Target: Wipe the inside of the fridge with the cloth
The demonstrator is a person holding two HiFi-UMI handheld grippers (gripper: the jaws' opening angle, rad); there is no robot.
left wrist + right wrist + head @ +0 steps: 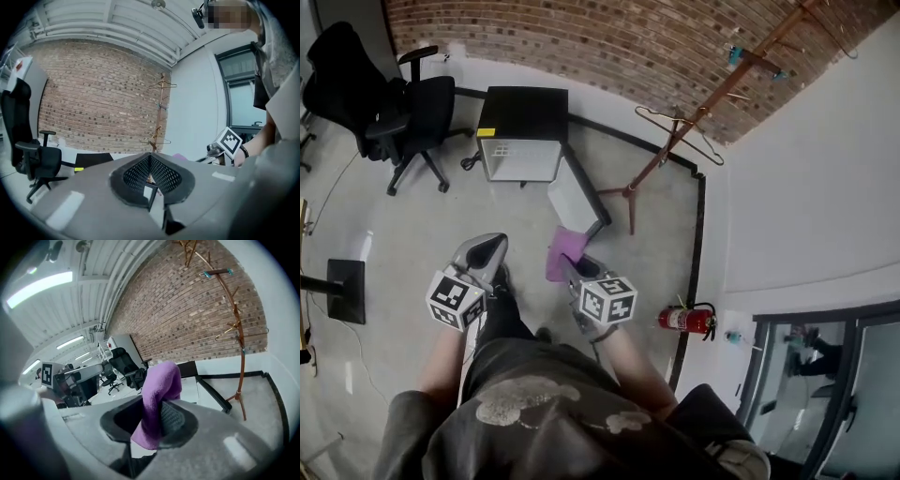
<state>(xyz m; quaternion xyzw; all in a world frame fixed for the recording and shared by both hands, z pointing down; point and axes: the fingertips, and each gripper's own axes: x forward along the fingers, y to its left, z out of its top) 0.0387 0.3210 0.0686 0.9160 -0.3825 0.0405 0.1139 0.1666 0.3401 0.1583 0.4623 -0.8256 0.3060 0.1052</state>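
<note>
Right gripper: jaws clamped on the purple cloth, with nothing else in them. The pinch sits mid-fold, one lobe standing above the pads and the tail hanging below.

Left gripper: jaws closed tip to tip and empty.

Head view: both grippers are held at waist height over the floor, with the cloth drooping ahead of the right one. The mini fridge stands on the floor at 12 o'clock, well apart from both, with its door swung open toward 1 o'clock. Wiping is not yet started.

Handling, as a judgement:
- The cloth is soft, light and floppy. It won't slip easily, but the loose tail will drag and bunch.
- A deep pinch near the middle, with a wad left forward of the tips, would suit, so that fabric rather than the jaws meets the liner.
- Fridge walls are probably smooth plastic, so light pressure should do.
</note>
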